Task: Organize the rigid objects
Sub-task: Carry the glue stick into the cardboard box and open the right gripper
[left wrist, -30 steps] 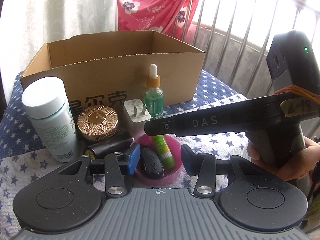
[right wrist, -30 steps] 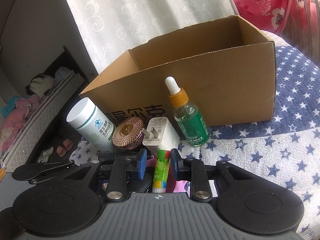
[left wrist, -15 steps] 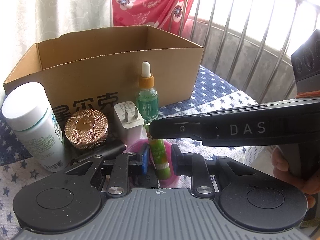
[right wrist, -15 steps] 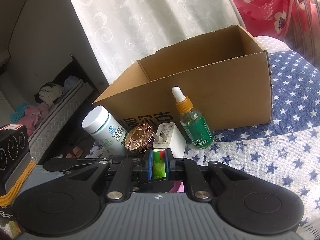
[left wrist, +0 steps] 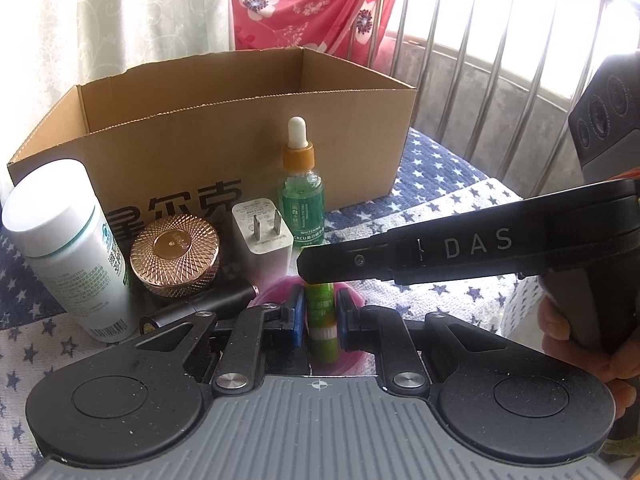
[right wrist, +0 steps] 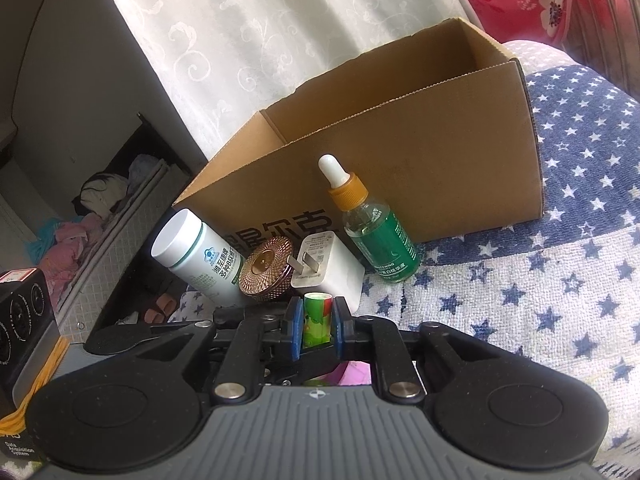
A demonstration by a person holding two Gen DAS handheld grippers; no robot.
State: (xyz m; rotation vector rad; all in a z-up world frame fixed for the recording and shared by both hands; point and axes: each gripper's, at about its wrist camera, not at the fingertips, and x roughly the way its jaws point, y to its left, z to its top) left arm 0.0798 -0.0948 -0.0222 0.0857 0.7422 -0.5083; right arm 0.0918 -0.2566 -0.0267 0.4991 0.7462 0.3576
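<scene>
Both tools pinch one green tube: left tool (left wrist: 318, 316), right tool (right wrist: 316, 326), tube (left wrist: 319, 312) over pink bowl (left wrist: 352, 296) before box (left wrist: 248, 148) | left just closed | nothing boxed; bottles, jar, charger remain

We see a matt corrugated cardboard box (left wrist: 192, 136), a glossy faceted metallic jar lid (left wrist: 175, 245), smooth white plastic on the charger (left wrist: 262, 240), and star-printed woven cloth (right wrist: 540, 300).

Both grippers: grey ribbed body, black linkage w/ silver screws, blue pads (left wrist: 297, 316), "DAS" lettering.
</scene>
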